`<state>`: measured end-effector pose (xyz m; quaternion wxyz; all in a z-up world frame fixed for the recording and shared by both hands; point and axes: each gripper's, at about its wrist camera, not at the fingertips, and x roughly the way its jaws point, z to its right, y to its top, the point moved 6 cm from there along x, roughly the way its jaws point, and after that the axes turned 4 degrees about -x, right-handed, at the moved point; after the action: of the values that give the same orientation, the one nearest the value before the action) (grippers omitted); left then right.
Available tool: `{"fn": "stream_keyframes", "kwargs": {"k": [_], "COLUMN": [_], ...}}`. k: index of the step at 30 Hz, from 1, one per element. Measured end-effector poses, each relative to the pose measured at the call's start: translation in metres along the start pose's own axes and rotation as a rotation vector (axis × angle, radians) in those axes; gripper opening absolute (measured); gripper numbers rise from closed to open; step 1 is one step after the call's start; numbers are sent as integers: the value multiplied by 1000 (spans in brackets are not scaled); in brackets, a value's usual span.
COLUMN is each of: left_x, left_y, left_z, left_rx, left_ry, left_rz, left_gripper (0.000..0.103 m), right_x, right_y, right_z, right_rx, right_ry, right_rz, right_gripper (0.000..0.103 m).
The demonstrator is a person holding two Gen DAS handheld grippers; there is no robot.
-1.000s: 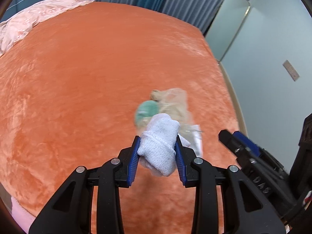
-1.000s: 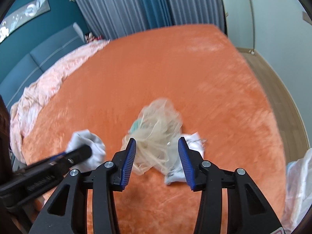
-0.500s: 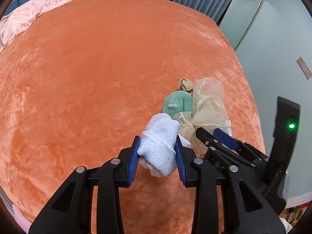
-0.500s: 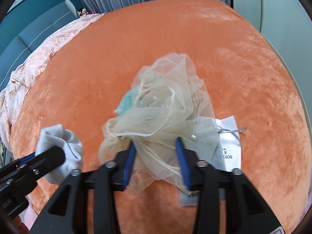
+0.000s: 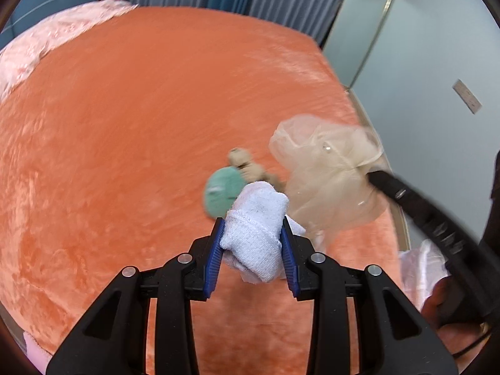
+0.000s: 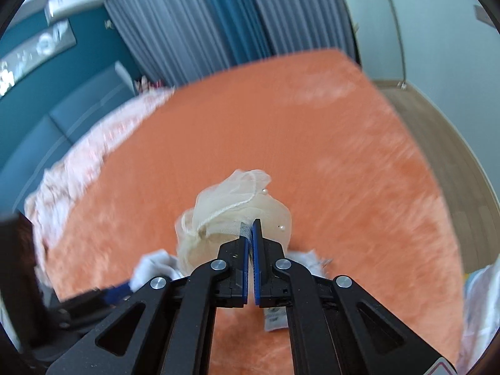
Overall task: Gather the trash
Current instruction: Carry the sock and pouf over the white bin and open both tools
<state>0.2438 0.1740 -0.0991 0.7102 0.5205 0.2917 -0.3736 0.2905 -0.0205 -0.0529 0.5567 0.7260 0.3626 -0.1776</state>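
Beige mesh pouch (image 6: 231, 215) pinched thin by right gripper (image 6: 250, 234), jaws just closed — may slip; left gripper (image 5: 251, 240) clamps white cloth (image 5: 254, 228).

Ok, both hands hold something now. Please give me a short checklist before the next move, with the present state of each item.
1. Left gripper shut on white sock: ok.
2. Right gripper shut on net bag; its jaws have just been closing: ok.
3. Net bag lifted off orange blanket: ok.
4. Bed free of trash: not ok, green lump and paper tag remain.
5. Trash bin in view: cannot tell.
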Motion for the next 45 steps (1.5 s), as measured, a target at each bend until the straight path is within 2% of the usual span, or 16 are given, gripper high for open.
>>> {"fn": "stream_keyframes", "kwargs": {"k": [5, 9, 14, 22, 31, 44, 45], "left_x": [-30, -52, -68, -83, -81, -65, -64], "left_y": [1, -7, -23, -63, -107, -140, -142], "left_z": [58, 113, 176, 269, 349, 411, 413], "left_rx": [82, 163, 260, 410, 538, 628, 628], "left_ry": [-43, -86, -141, -228, -304, -376, -379], "left_rz": [46, 79, 96, 93, 58, -10, -13], "left_gripper": [33, 33, 33, 33, 33, 36, 41], "right_x": [-77, -133, -191, -258, -298, -311, -310], "right_y": [30, 34, 26, -4, -42, -74, -76], "right_z": [37, 70, 115, 190, 247, 286, 288], "right_rx": [58, 95, 144, 244, 346, 429, 433], "right_ry": [-18, -66, -137, -247, -340, -389, -392], "right_rz": [147, 232, 299, 359, 382, 379, 375], "right_gripper": [2, 2, 2, 2, 2, 3, 3]}}
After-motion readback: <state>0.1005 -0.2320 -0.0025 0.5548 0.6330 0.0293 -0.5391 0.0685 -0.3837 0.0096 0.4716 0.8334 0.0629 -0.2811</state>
